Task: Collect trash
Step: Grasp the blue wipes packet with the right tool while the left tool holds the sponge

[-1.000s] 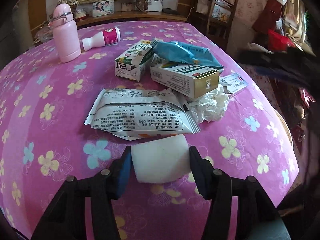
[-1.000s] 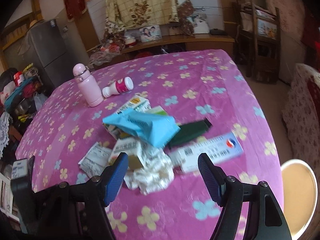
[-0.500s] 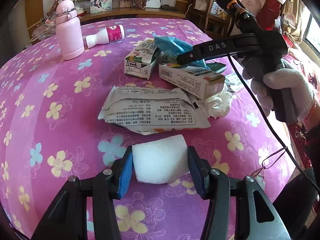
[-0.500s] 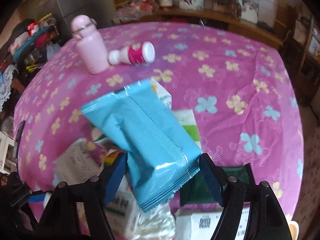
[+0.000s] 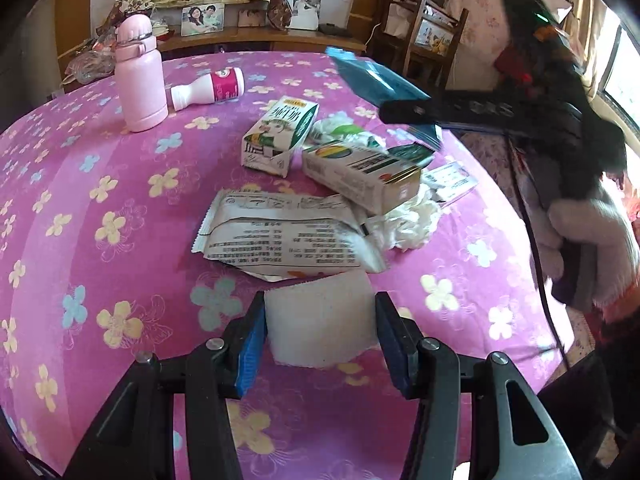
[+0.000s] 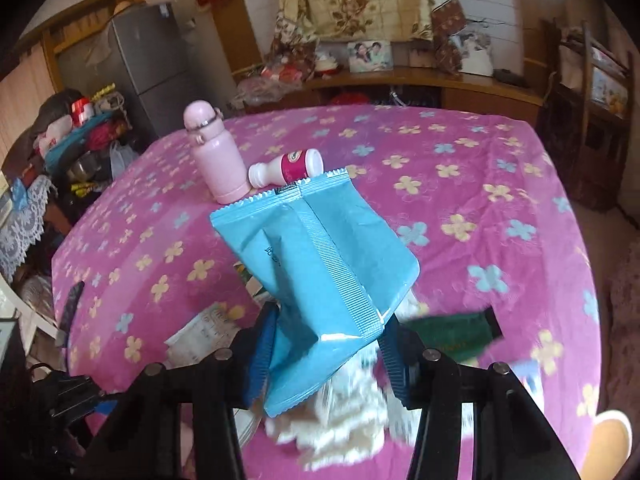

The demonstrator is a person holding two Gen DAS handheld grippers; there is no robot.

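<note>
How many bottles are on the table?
2: an upright pink bottle near the table's far left, and a small white bottle with a pink label lying on its side beside it. None seem hidden.

The left tongs [image 5: 320,320] point down, jaws clamped on a white wad, while the right tongs [image 6: 326,346], just closing, pinch a blue packet in a white-gloved hand [image 5: 592,248].
</note>
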